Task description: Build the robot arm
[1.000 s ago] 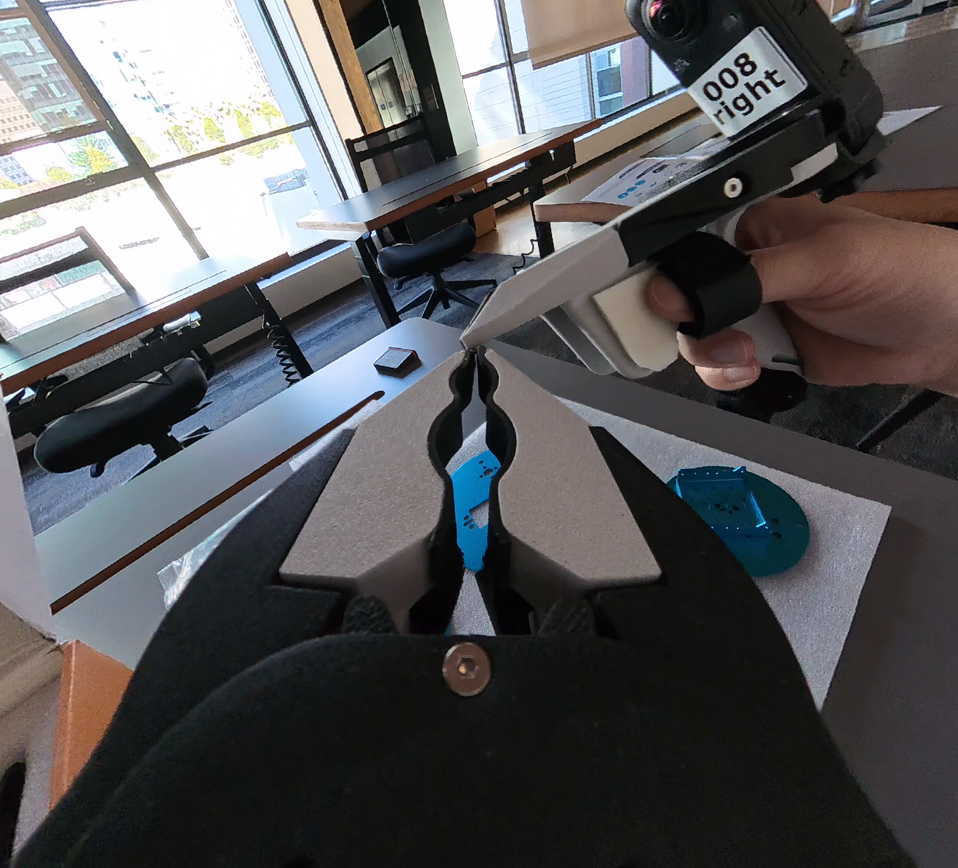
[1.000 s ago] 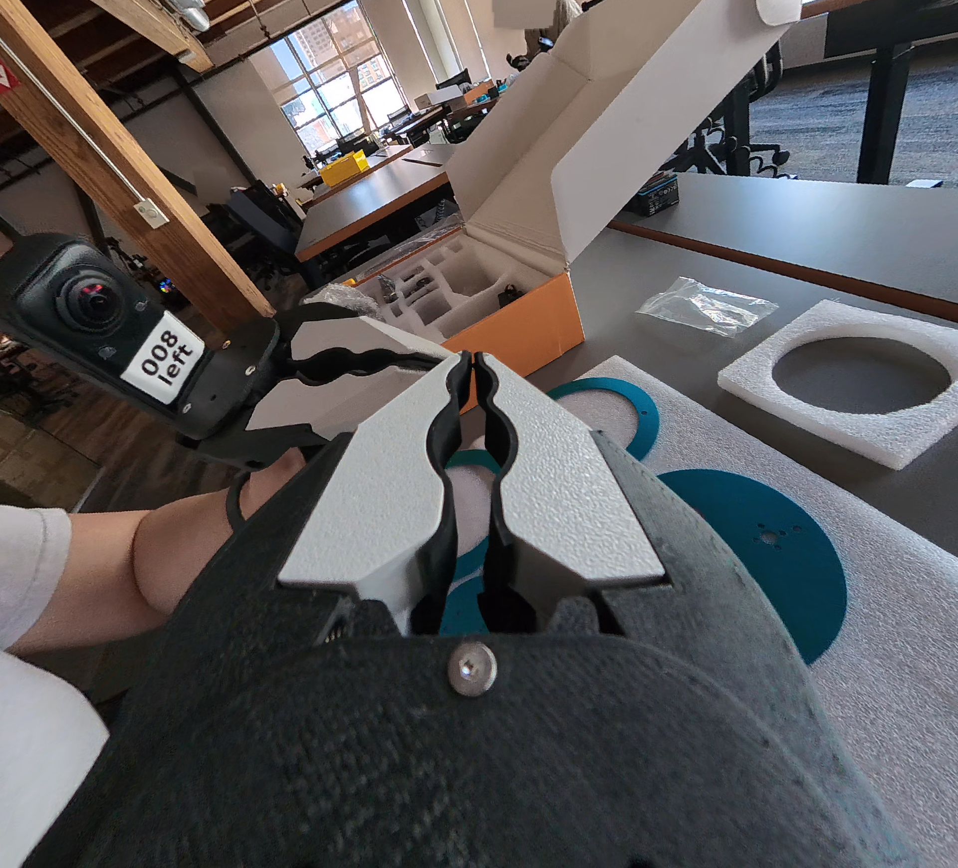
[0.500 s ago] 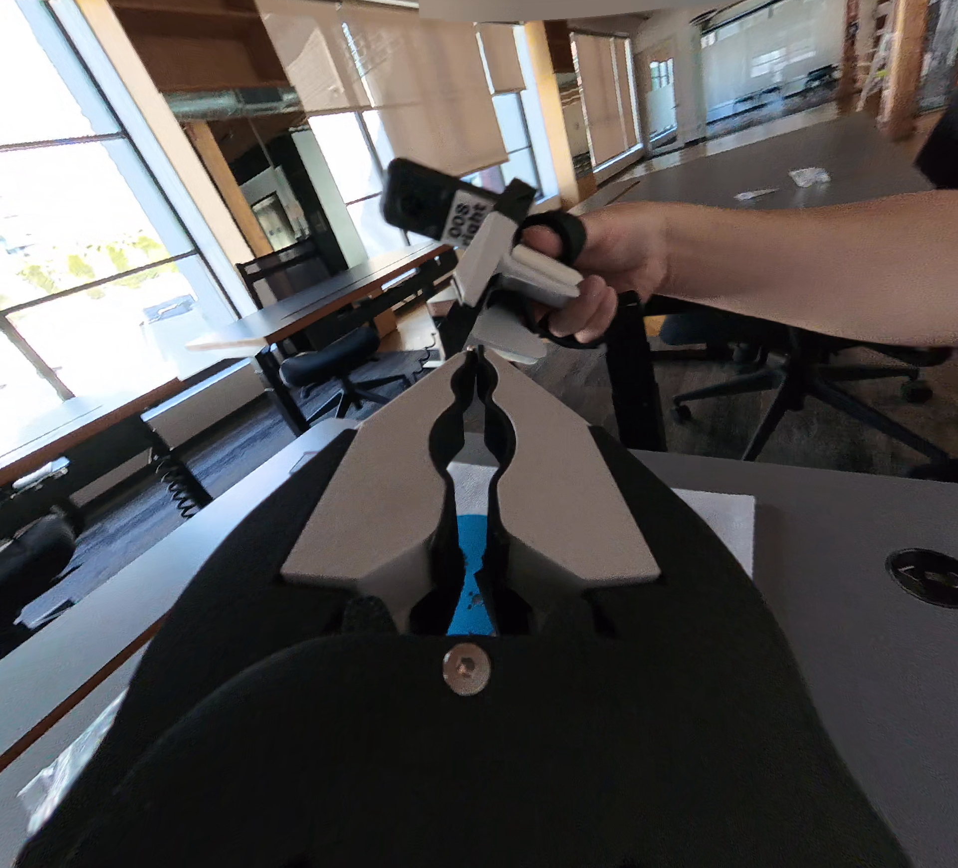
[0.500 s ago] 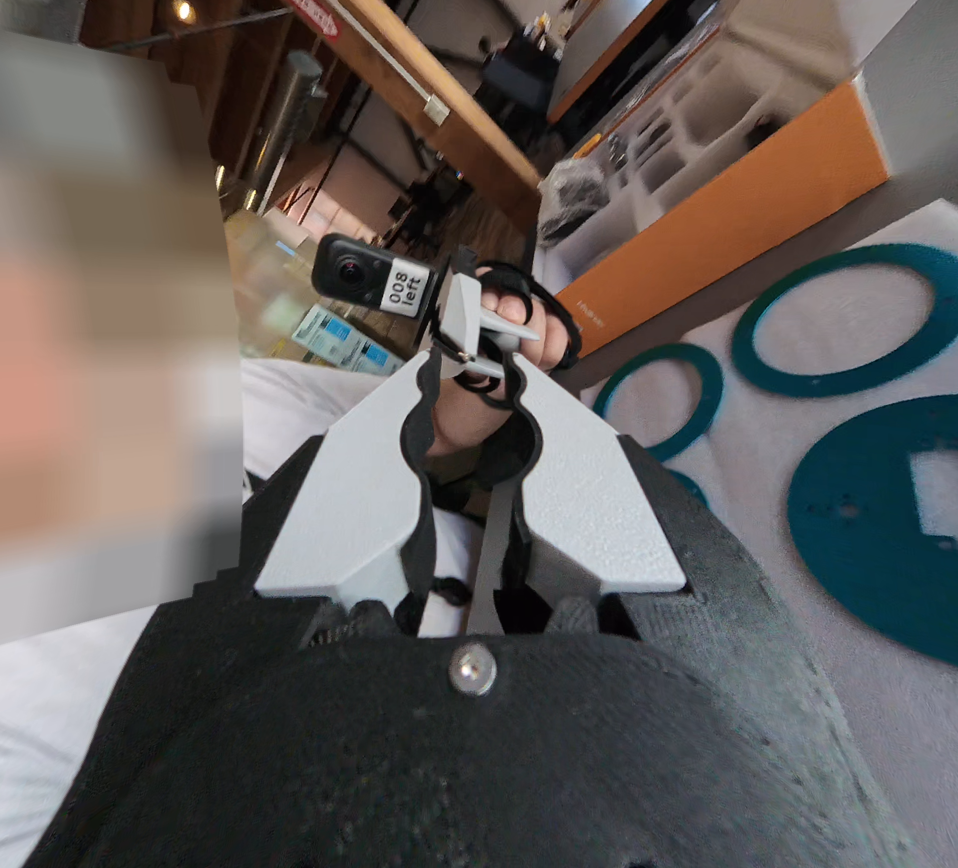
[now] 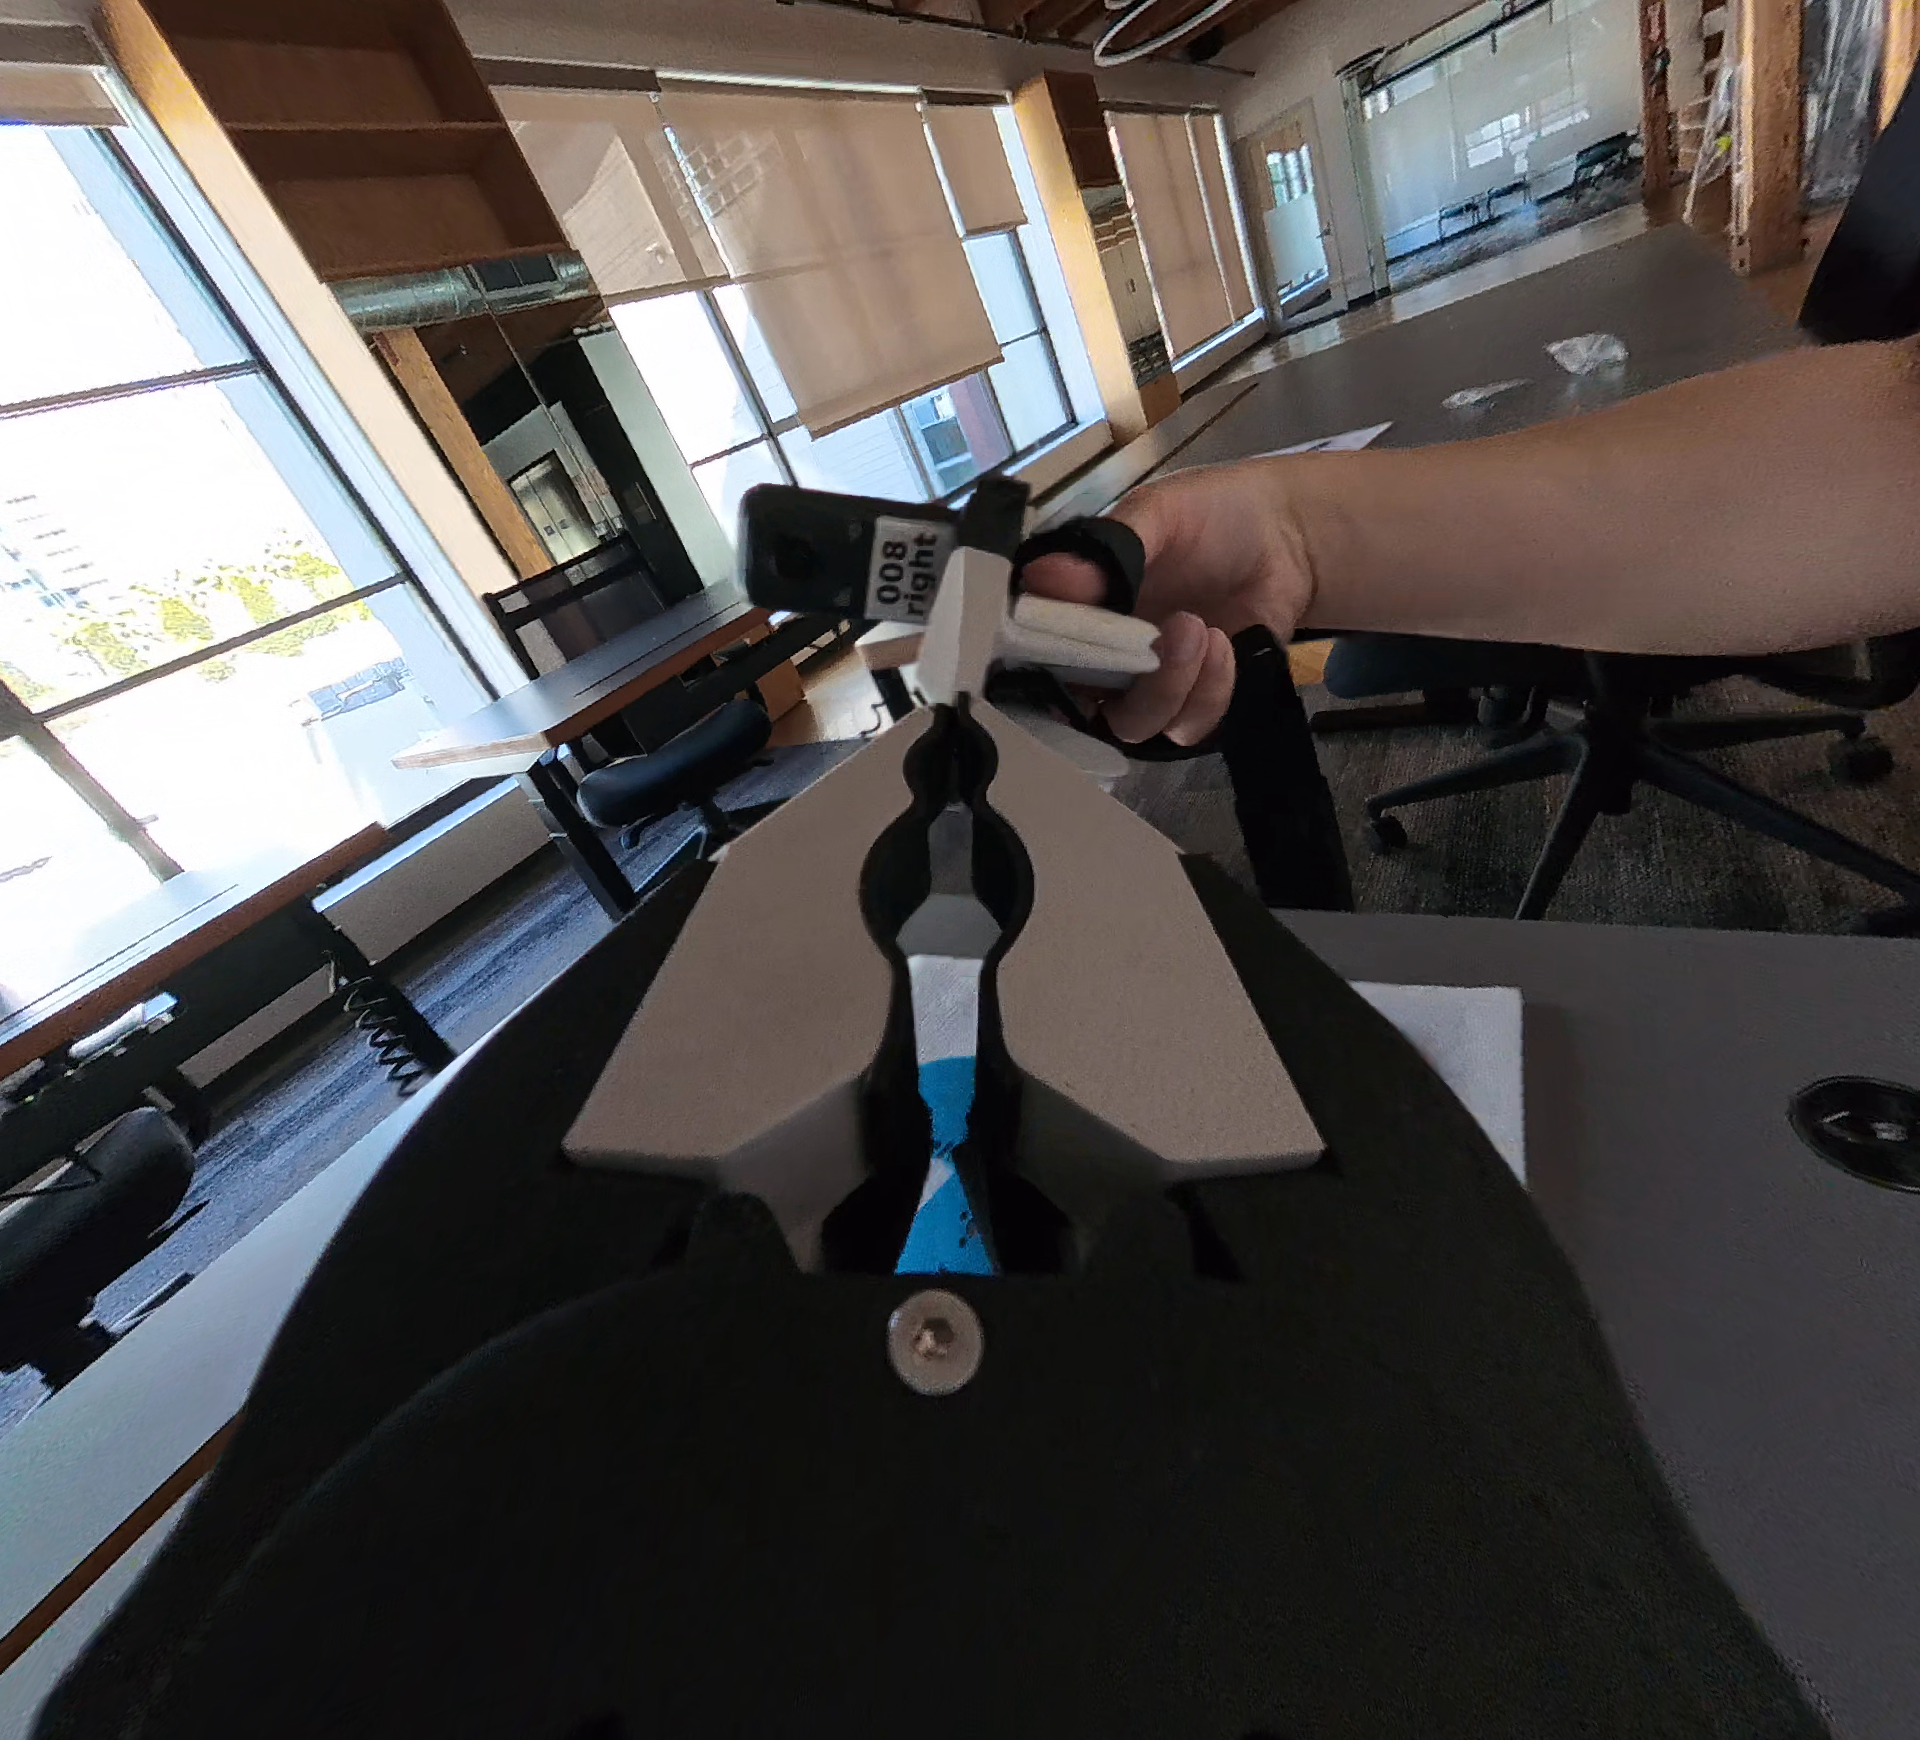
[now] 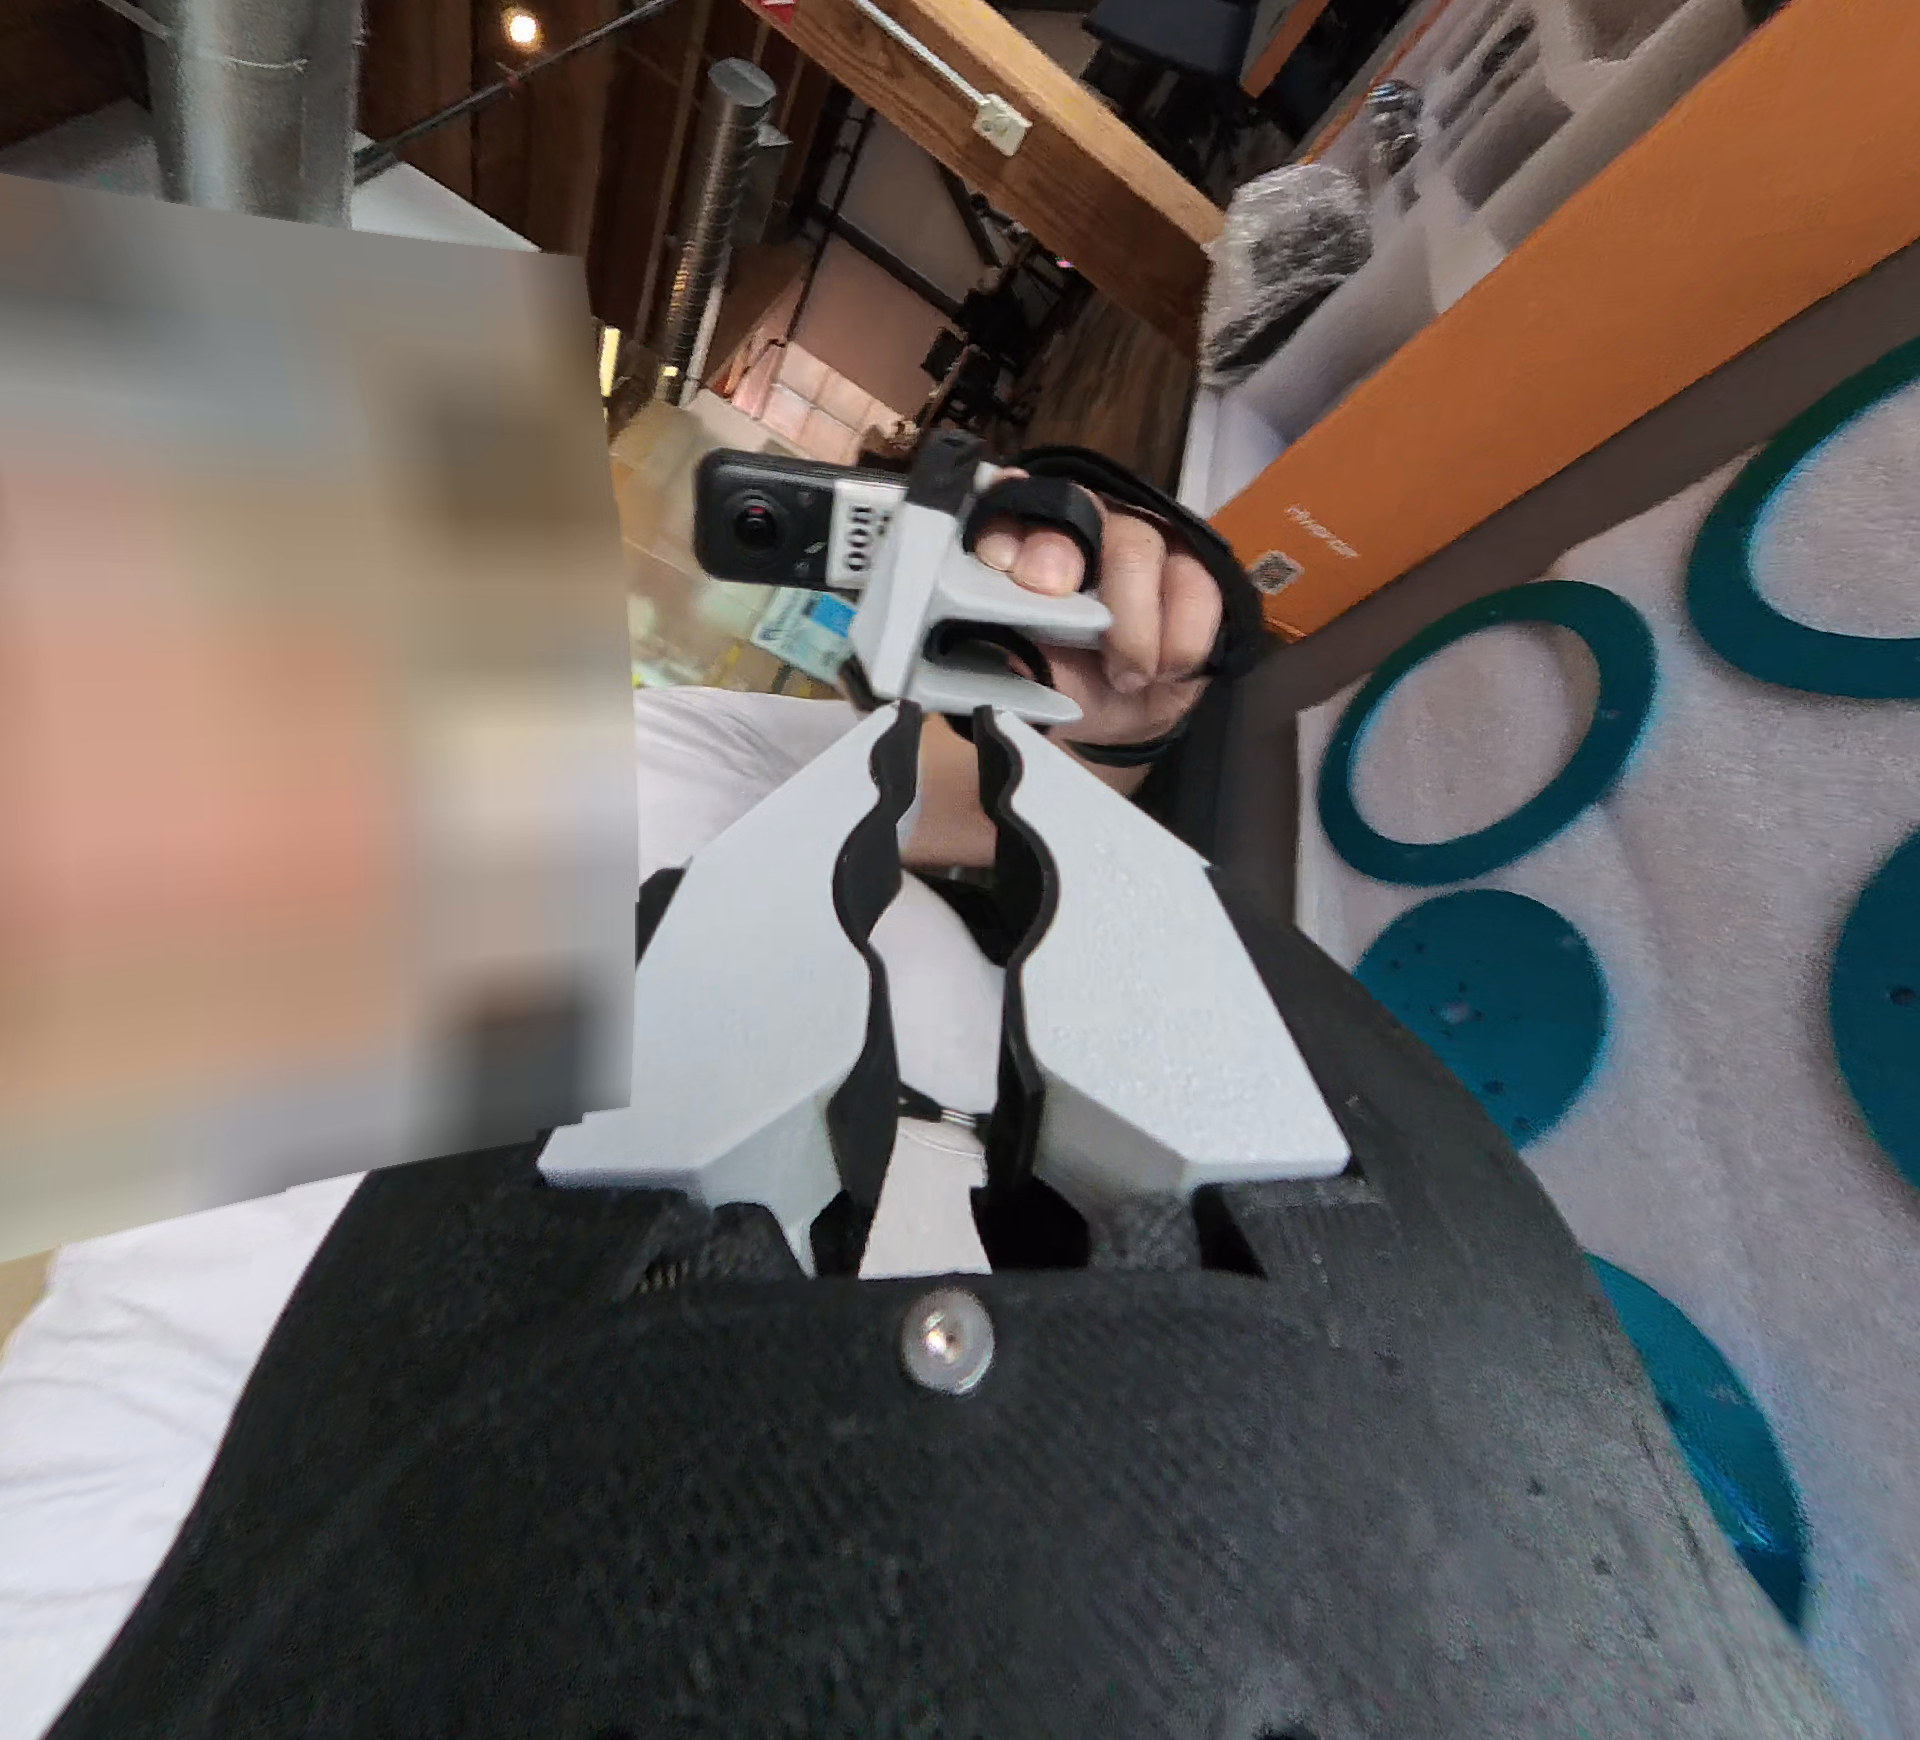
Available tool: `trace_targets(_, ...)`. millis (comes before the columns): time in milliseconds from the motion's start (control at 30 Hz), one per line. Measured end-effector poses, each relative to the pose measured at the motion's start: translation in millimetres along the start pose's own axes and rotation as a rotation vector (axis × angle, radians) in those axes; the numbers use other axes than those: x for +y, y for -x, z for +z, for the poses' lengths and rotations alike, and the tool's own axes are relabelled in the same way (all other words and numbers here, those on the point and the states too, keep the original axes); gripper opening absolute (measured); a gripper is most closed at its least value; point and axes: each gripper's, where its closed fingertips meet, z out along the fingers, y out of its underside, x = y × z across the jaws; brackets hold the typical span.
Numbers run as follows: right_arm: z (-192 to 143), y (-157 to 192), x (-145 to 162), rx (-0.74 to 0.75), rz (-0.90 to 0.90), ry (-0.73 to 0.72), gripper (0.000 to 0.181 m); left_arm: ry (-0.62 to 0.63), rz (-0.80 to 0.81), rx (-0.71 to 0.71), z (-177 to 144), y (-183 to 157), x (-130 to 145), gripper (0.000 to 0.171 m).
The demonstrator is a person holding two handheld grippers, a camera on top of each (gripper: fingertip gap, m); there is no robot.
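My left gripper [image 5: 954, 719] is shut and empty, held up above the grey table [image 5: 1714, 1327]. A strip of a blue disc [image 5: 943, 1160] on white foam shows through the gap between its fingers. My right gripper [image 6: 943, 724] is slightly open and empty, its fingers [image 6: 1122, 984] a narrow gap apart. The two grippers point at each other, almost tip to tip. The right gripper [image 5: 961, 630] shows just beyond the left tips, held by a hand. The left gripper [image 6: 914, 620] shows just beyond the right tips, also held by a hand.
A white foam sheet [image 6: 1714, 911] at the right carries teal rings [image 6: 1486, 734] and teal discs [image 6: 1475, 1004]. An orange box [image 6: 1558, 319] with a foam insert stands behind it. The table has a round cable port [image 5: 1860, 1134]. Desks and office chairs [image 5: 665, 786] stand beyond.
Both grippers lifted from the foam sheet and turned to face each other, farther apart than a second ago. The right jaws went from shut to slightly open.
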Motion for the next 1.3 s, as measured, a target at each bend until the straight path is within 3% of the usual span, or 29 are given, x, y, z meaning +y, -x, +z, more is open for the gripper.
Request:
trace_targets(33,-3.7,-10.6,1.6,0.043,-0.016,-0.004,0.009,0.03,0.01,-0.024,-0.3,5.8,5.2,0.0)
trace_targets(200,-43.3,-63.9,6.4,0.24,-0.065,-0.139,0.005,0.133,-0.108,-0.086,-1.3,30.0,31.3,0.0)
trace_targets(333,-75.2,-94.1,17.6,0.369,-0.07,-0.223,0.004,0.277,-0.274,0.072,8.1,10.5,63.2,0.0)
trace_targets(533,-85.9,-86.5,41.2,0.57,-0.295,-0.209,0.004,0.632,-0.44,0.35,-0.7,-41.9,118.3,0.012)
trace_targets(633,-83.7,-78.7,61.1,0.701,-0.44,-0.144,0.004,0.712,-0.485,0.355,-6.9,-59.6,127.8,0.018)
trace_targets(700,-83.9,-72.8,70.7,0.76,-0.486,-0.148,0.005,0.771,-0.451,0.287,-13.4,-64.0,137.4,0.02)
trace_targets(867,-77.9,-51.3,87.8,0.688,-0.483,-0.222,0.005,0.859,-0.338,0.426,-16.8,-93.5,154.9,0.031)
trace_targets(967,-78.8,-43.9,93.3,0.648,-0.461,-0.251,0.005,0.865,-0.258,0.491,-11.3,-96.9,160.0,0.028)
trace_targets(1200,-83.4,-38.4,111.6,0.648,-0.443,-0.241,0.006,0.945,-0.232,0.659,-11.3,-105.4,168.6,0.021)
trace_targets(1300,-83.1,-36.0,116.9,0.645,-0.441,-0.232,0.006,0.961,-0.186,0.666,-10.2,-103.1,175.5,0.013)
